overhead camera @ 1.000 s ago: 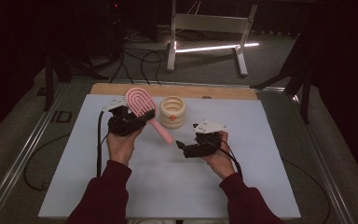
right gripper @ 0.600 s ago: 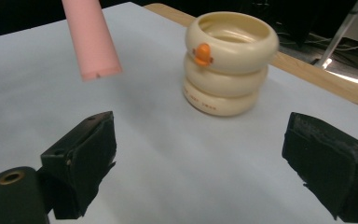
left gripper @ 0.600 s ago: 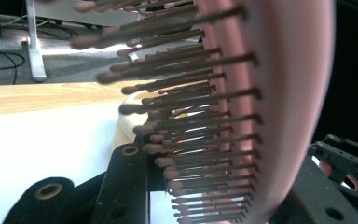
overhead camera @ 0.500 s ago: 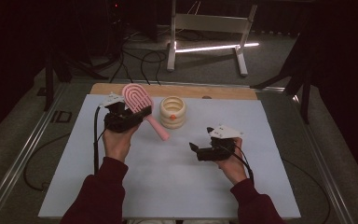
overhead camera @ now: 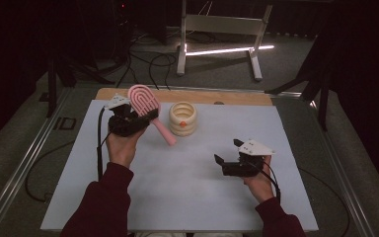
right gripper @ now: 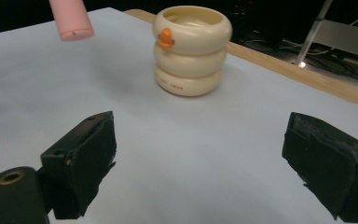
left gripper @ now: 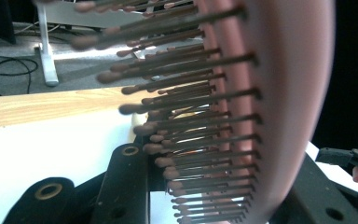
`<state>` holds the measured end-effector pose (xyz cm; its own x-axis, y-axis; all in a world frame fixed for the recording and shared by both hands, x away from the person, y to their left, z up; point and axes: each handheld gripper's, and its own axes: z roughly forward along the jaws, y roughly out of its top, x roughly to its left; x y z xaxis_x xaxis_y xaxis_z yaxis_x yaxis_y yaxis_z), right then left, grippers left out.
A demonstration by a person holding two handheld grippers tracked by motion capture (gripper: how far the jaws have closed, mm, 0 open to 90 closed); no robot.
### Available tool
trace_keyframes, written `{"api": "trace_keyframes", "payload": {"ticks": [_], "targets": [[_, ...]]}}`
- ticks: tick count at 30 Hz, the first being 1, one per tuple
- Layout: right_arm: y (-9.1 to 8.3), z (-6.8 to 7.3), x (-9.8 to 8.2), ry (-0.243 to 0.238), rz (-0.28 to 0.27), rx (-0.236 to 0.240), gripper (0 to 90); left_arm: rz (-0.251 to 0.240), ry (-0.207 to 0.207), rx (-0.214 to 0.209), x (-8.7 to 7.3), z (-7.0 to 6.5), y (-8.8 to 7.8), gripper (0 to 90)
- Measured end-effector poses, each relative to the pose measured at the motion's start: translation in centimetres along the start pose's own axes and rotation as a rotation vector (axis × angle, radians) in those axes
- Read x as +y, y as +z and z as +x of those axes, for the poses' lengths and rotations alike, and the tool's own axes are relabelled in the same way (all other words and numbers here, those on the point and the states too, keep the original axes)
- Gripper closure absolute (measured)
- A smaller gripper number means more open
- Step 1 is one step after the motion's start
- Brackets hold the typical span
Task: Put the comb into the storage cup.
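A pink hairbrush (overhead camera: 145,102) is held up above the white table top, its handle slanting down to the right. My left gripper (overhead camera: 131,118) is shut on the brush at the base of its head. In the left gripper view the brown bristles (left gripper: 200,121) and the pink back (left gripper: 284,93) stand between the two black jaws. A cream ribbed cup (overhead camera: 183,118) with an orange mark stands just right of the brush. My right gripper (overhead camera: 228,151) hovers low at the table's right, open with nothing in it. Its jaws face the cup (right gripper: 191,46) and the handle's tip (right gripper: 72,21).
The white table top (overhead camera: 177,187) ends in a wooden strip (overhead camera: 237,97) at the far edge. Metal rails run along both sides. Behind the table are a white stand (overhead camera: 222,29) and cables on the floor. My right gripper (left gripper: 354,158) shows at the left gripper view's right edge.
The right hand has drawn away from the cup, to the right and toward the near edge, with its gripper still open. The left hand and the brush have barely moved.
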<state>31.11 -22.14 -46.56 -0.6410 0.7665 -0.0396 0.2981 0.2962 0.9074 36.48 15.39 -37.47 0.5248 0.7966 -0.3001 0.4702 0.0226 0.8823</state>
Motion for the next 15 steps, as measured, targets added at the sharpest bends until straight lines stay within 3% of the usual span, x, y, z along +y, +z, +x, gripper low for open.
{"api": "trace_keyframes", "payload": {"ticks": [10,15], "targets": [[-1.4,-0.6,-1.0,0.006,-0.026,-0.014,9.5,-0.004,0.009,-0.004,0.3,0.3,-0.2,64.5],[-2.7,-0.8,-1.9,0.017,-0.074,-0.03,9.5,-0.006,0.02,-0.004,0.6,0.4,-0.3,64.5]]}}
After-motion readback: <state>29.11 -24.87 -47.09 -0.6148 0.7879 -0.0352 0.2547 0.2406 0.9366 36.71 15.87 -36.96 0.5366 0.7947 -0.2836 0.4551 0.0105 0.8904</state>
